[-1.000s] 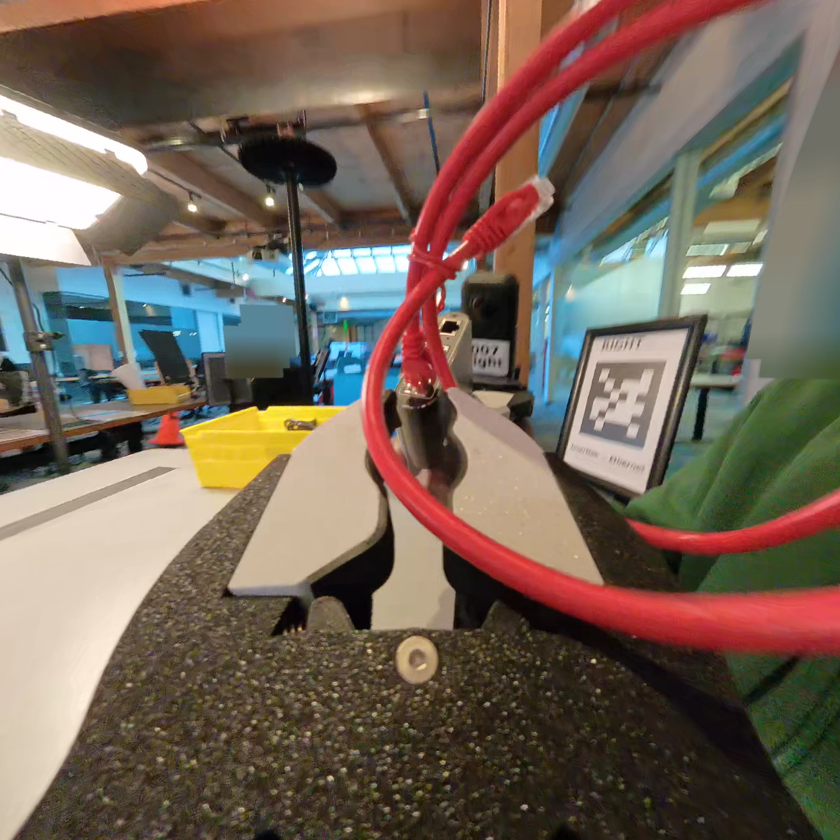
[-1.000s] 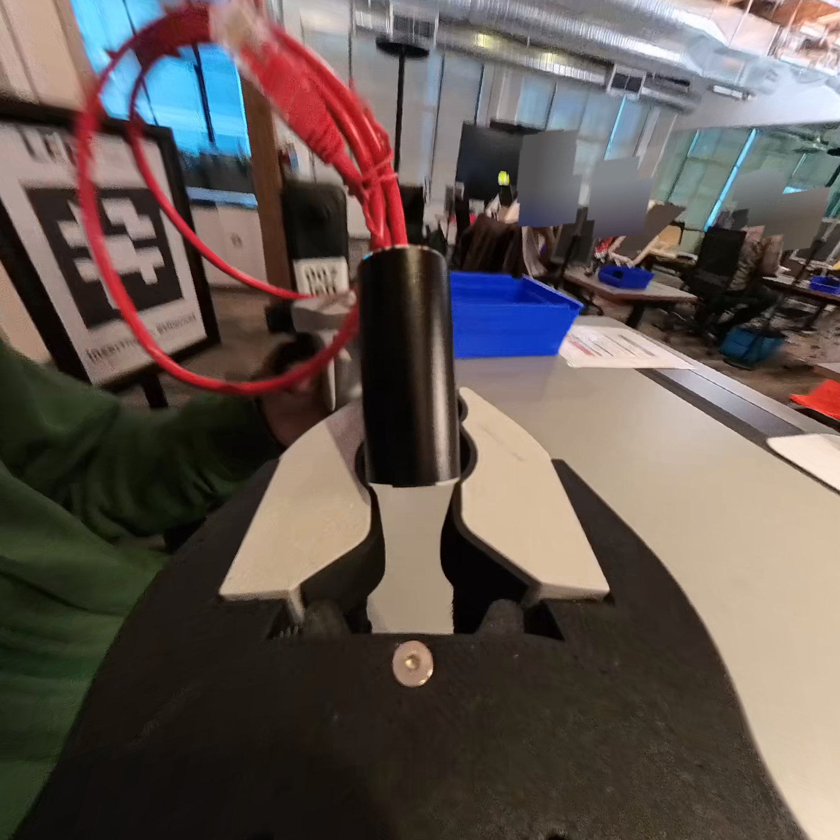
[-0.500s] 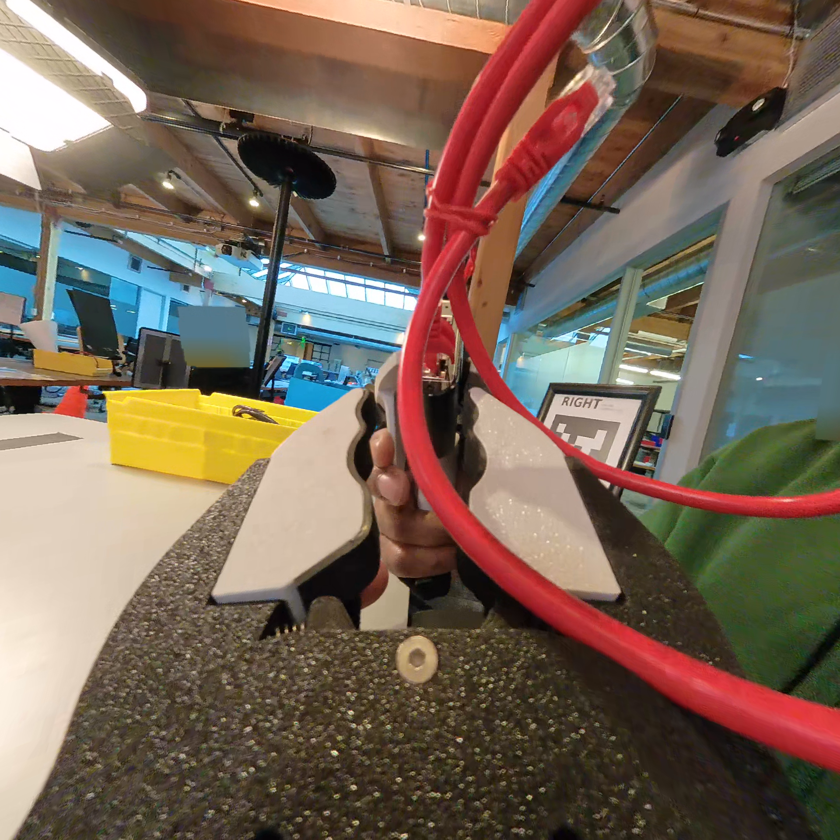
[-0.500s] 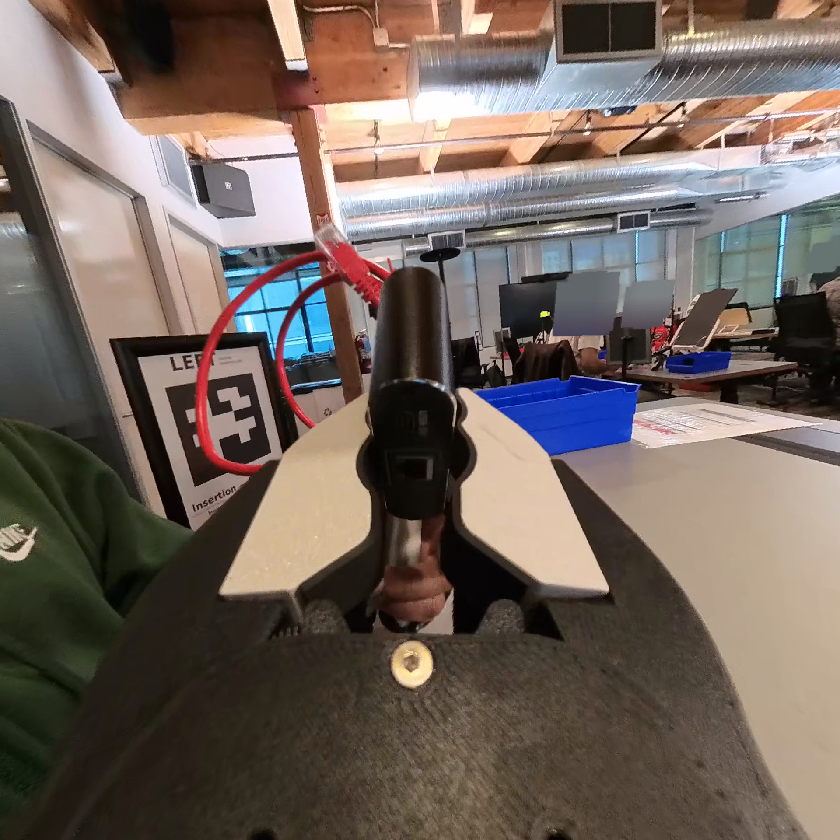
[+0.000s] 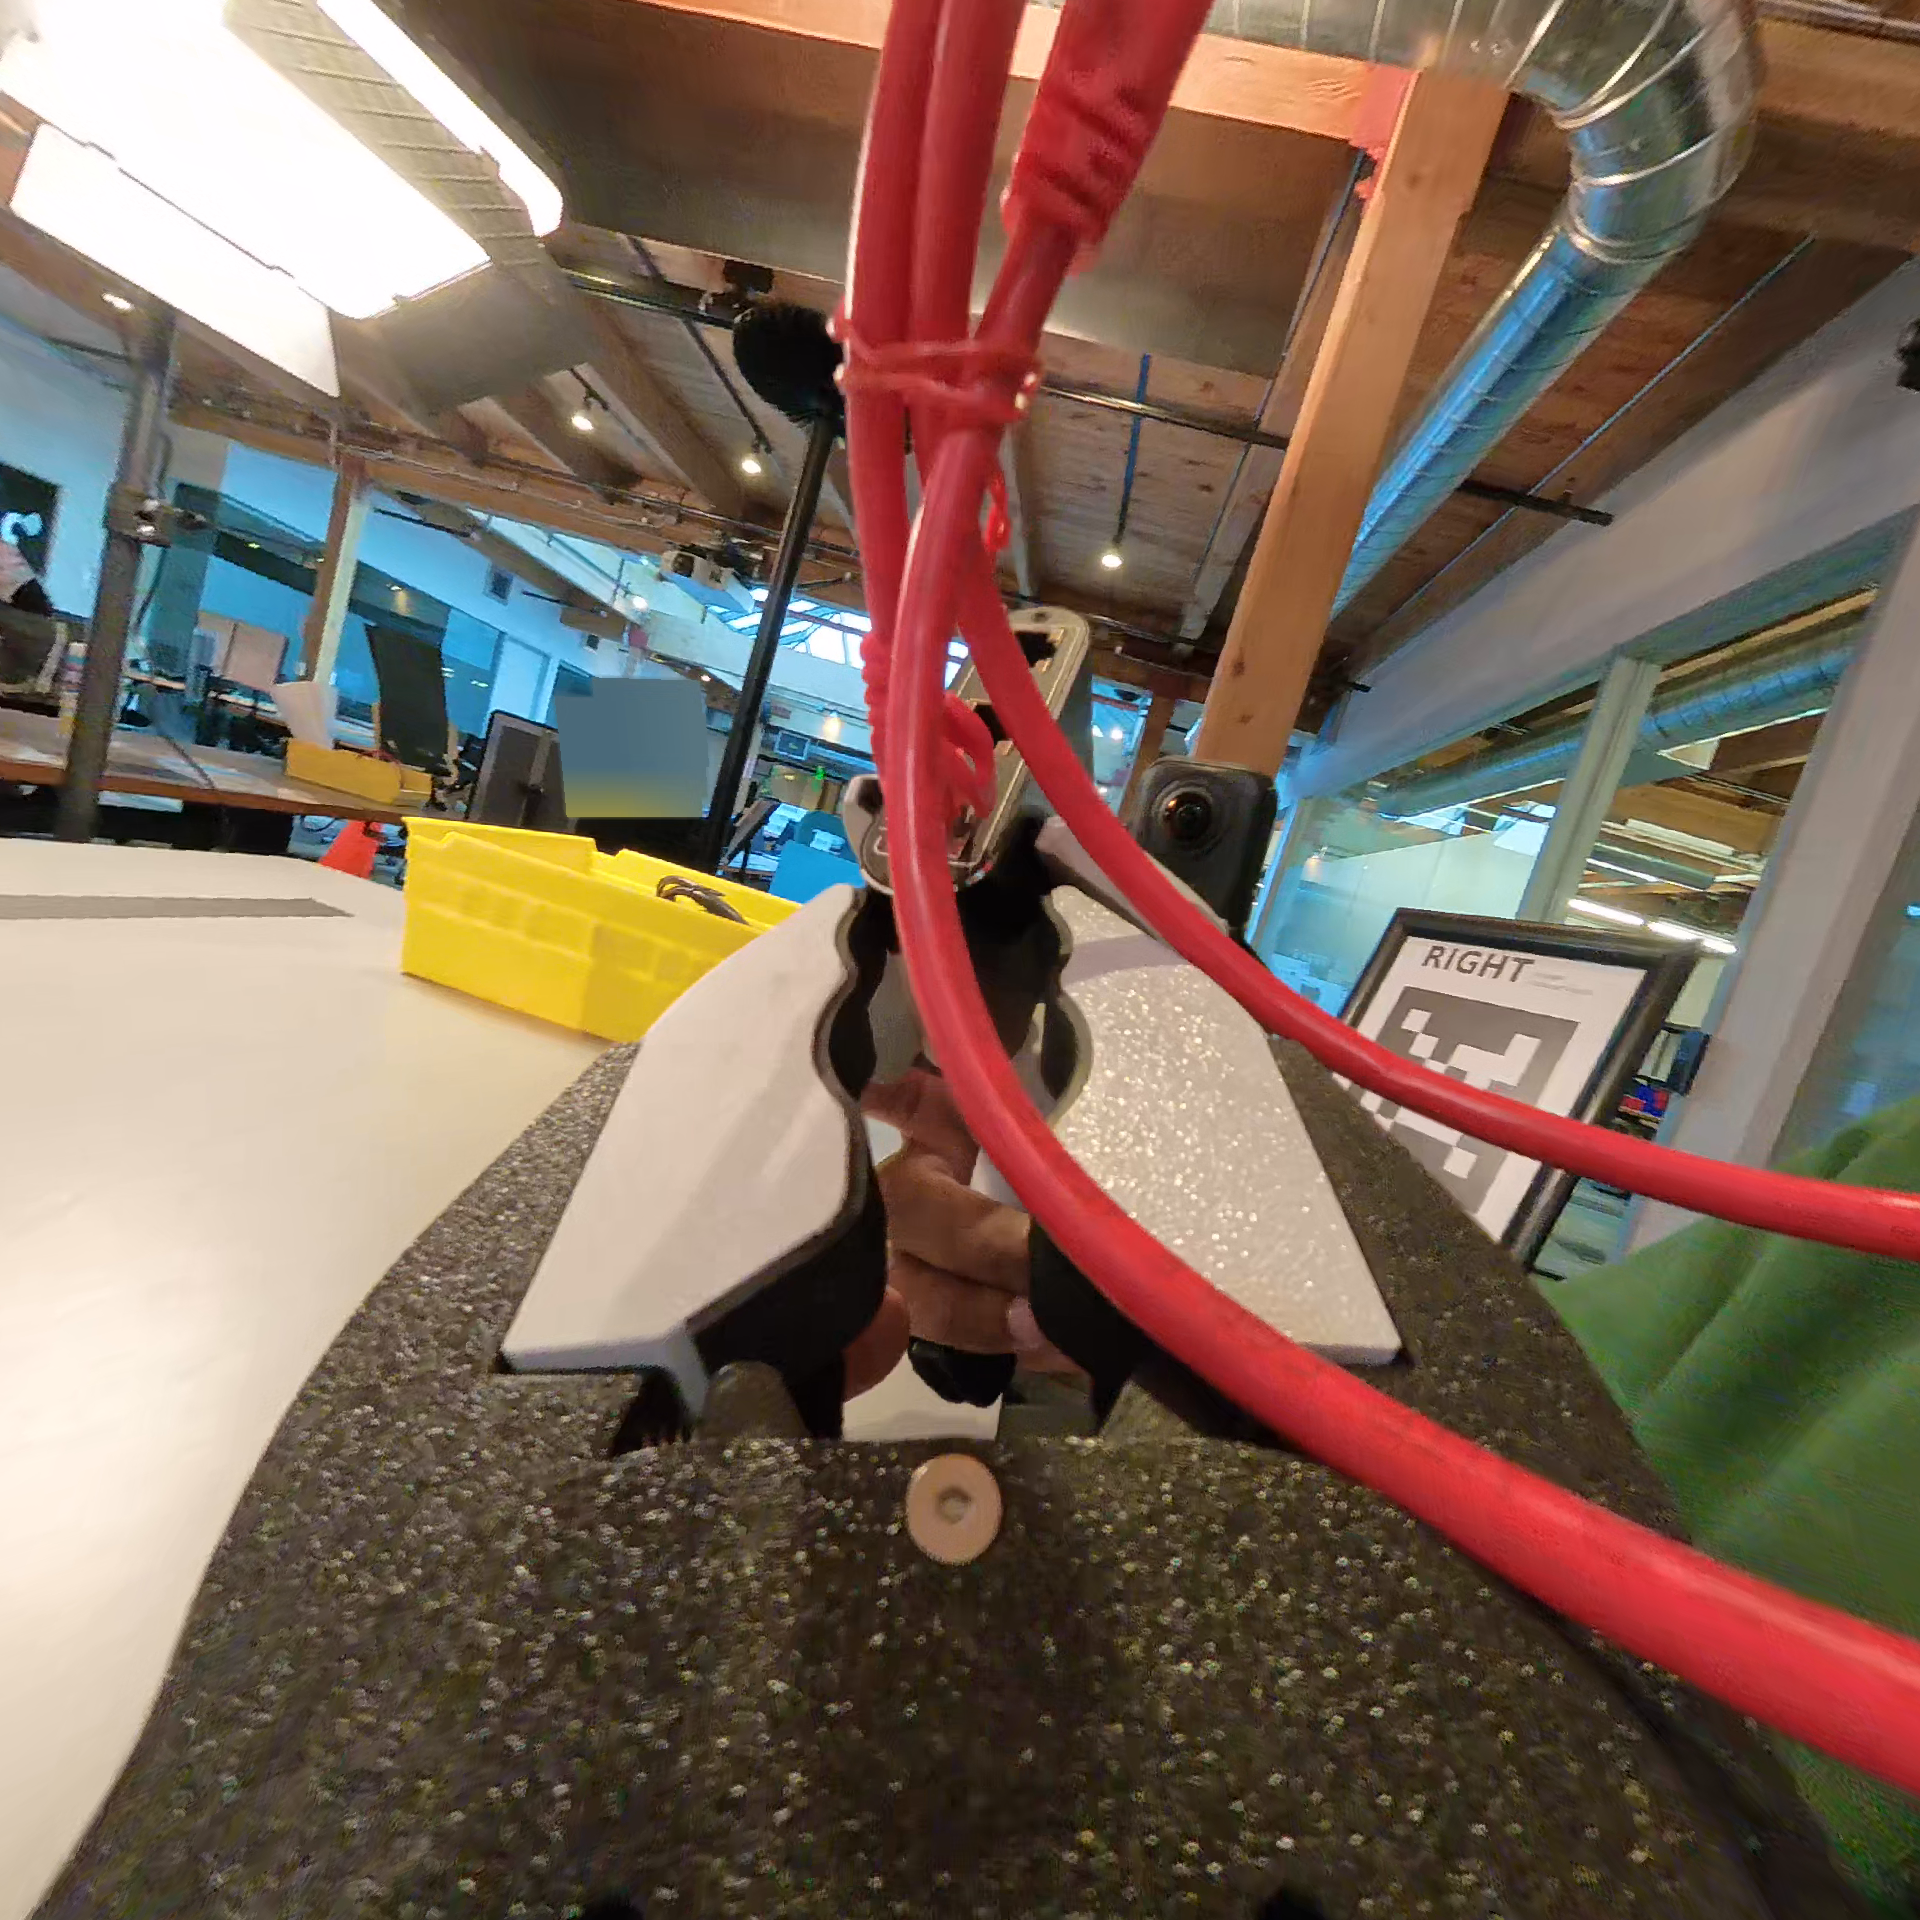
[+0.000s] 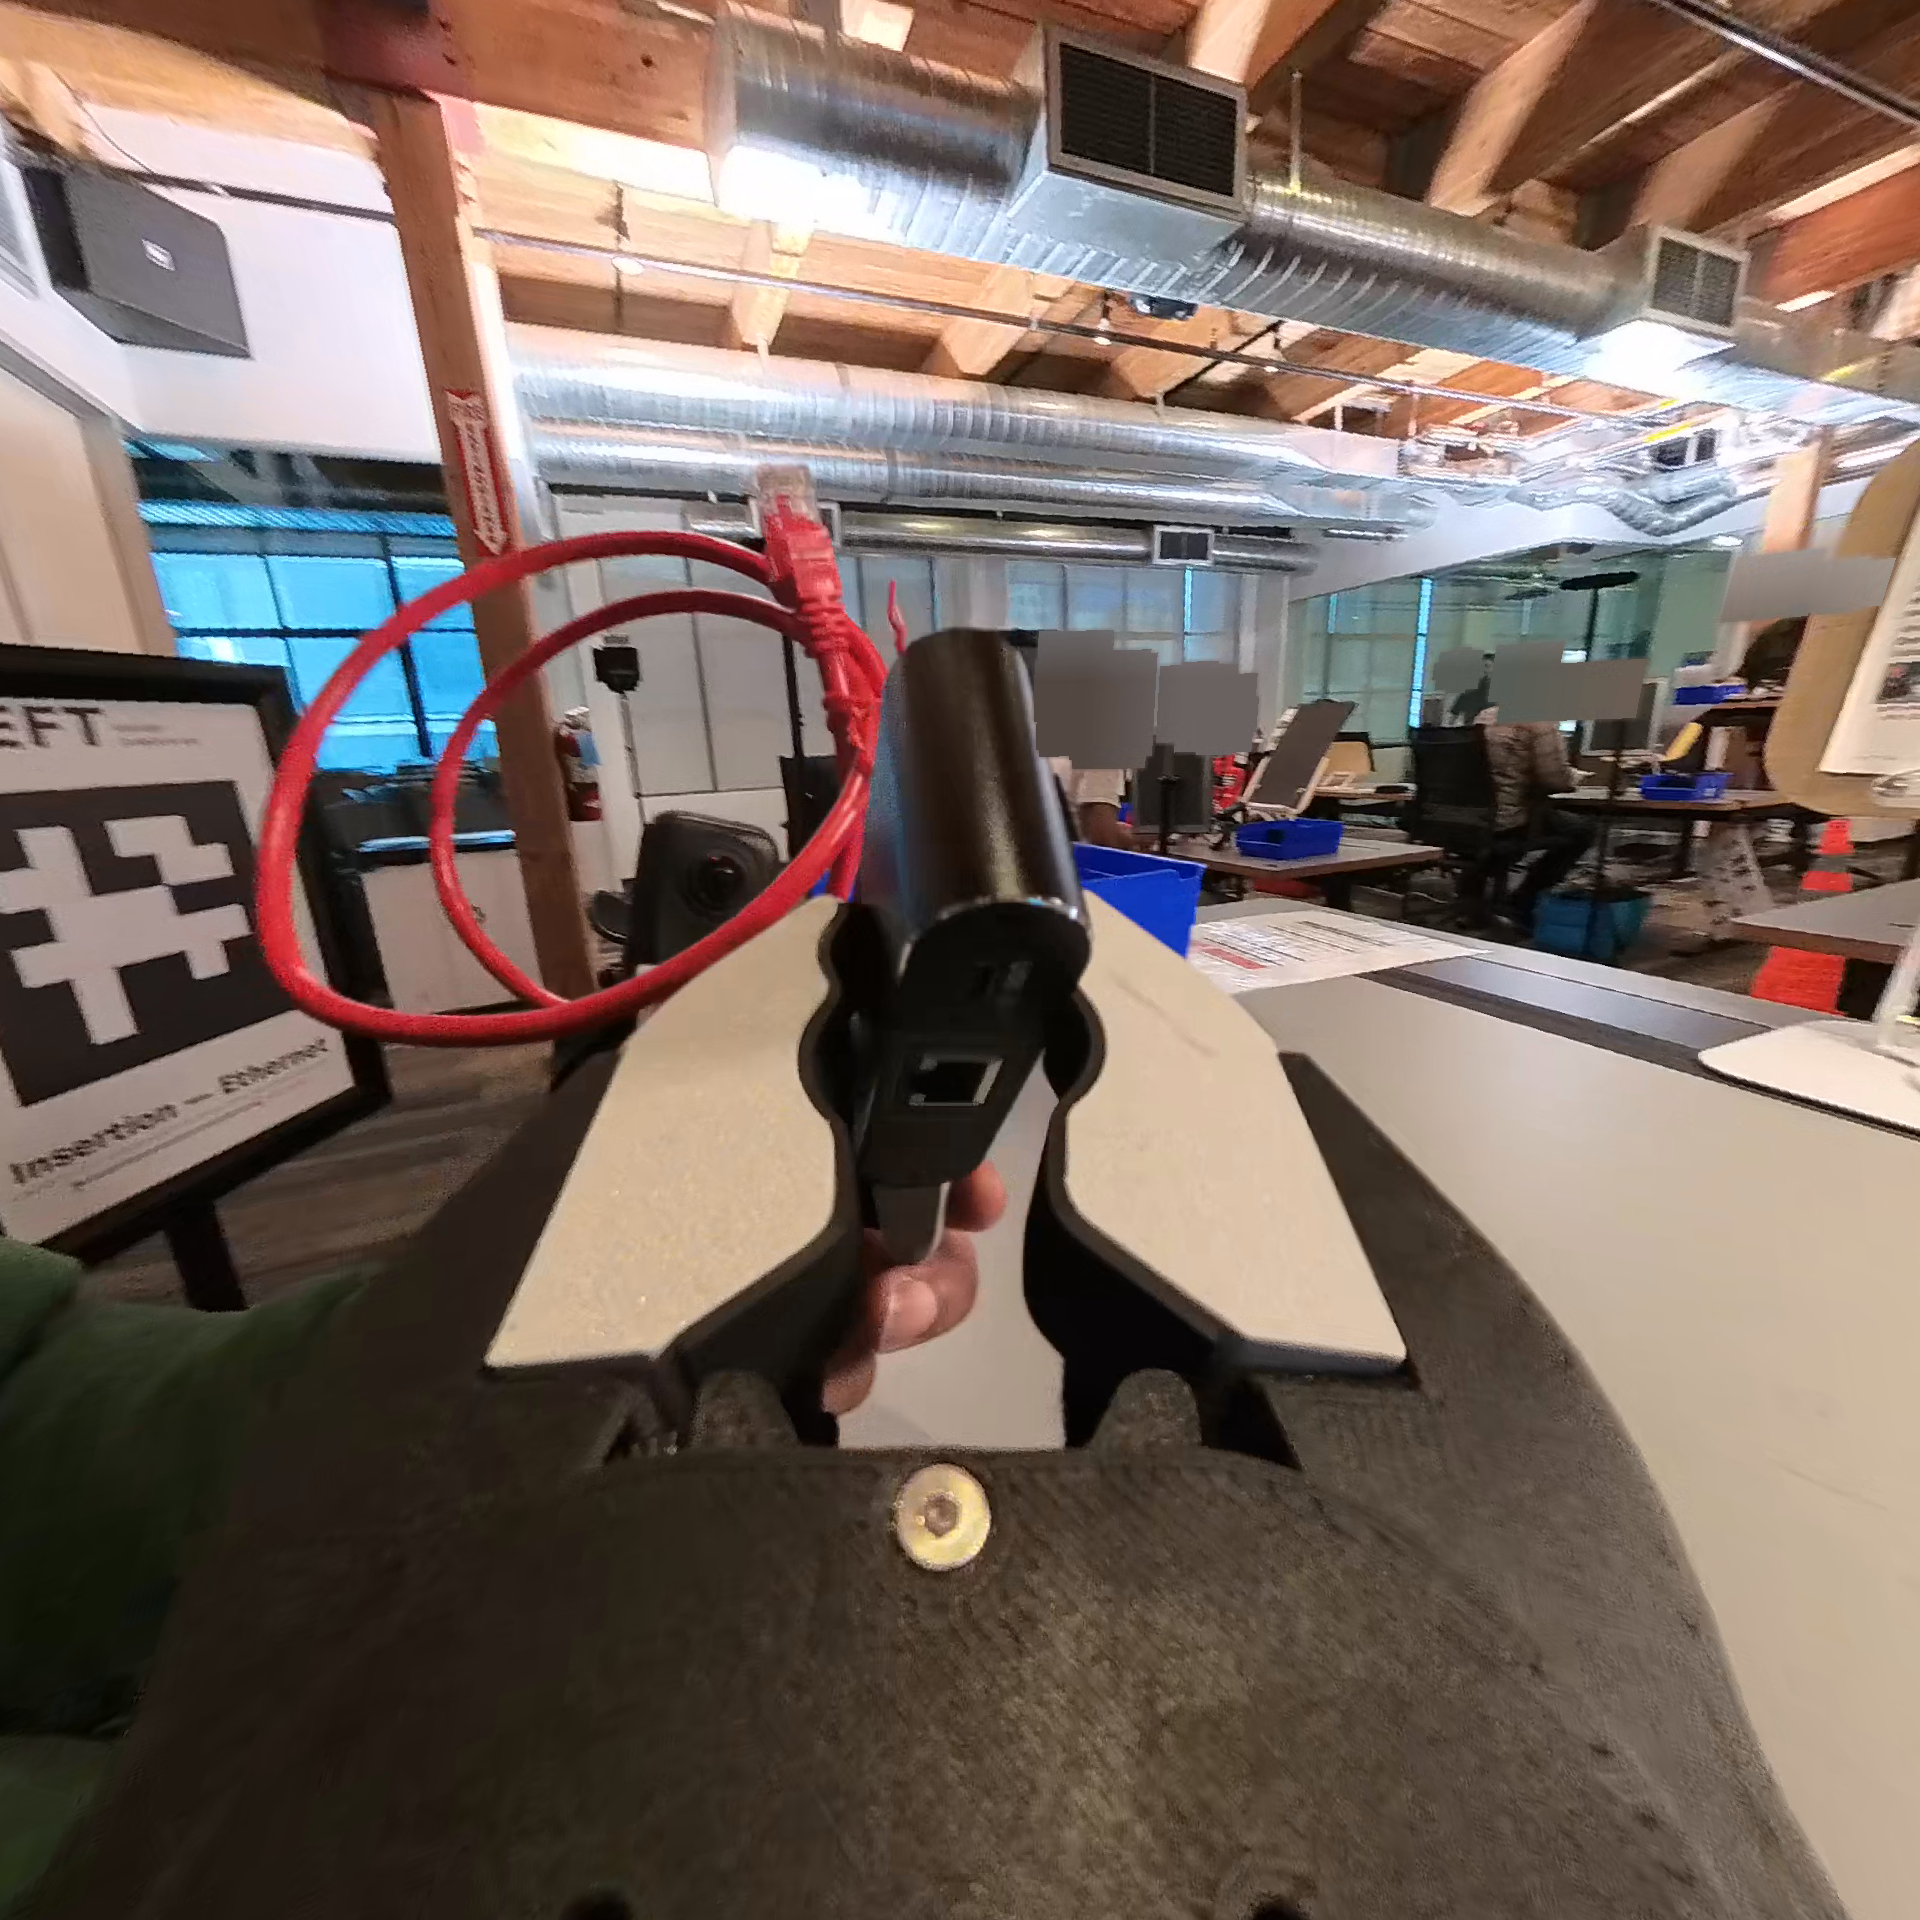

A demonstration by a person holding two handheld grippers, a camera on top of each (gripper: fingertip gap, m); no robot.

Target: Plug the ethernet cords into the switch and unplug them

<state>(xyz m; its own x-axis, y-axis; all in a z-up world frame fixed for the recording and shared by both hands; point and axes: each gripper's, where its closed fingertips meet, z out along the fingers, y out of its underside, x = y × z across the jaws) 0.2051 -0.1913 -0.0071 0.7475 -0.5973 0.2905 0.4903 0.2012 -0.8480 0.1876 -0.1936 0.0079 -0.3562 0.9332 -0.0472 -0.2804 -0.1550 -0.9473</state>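
Note:
My right gripper (image 6: 956, 935) is shut on a black tube-shaped switch (image 6: 966, 790), held off the table, with its empty port (image 6: 951, 1081) facing the camera. A coiled red ethernet cord (image 6: 312, 748) loops to its left, its free plug (image 6: 790, 520) pointing up. In the left wrist view, my left gripper (image 5: 956, 935) is shut on the cord's other plug end, which sits in a small dark and silver piece. The cord (image 5: 1143, 1278), bound by a red tie (image 5: 935, 364), hangs across the jaws. A hand's finger shows behind the jaws in both views (image 5: 945, 1226) (image 6: 920, 1288).
Grey table (image 5: 208, 1143) (image 6: 1558, 1195) below. Yellow bin (image 5: 540, 935) stands at far left, blue bin (image 6: 1143, 883) behind the switch. A black camera on a stand (image 5: 1205, 831) (image 6: 717, 873) is ahead. Framed marker signs (image 5: 1486, 1049) (image 6: 135, 914) and a green sleeve (image 5: 1766, 1403) (image 6: 104, 1455) flank the grippers. Only a small space, under 4 cm, lies between the two pairs of fingers.
Both grippers have tilted upward, so more ceiling shows. The switch has swung from upright to port-toward-camera. The cord loops rose in the left view. A hand's finger came into view behind the jaws.

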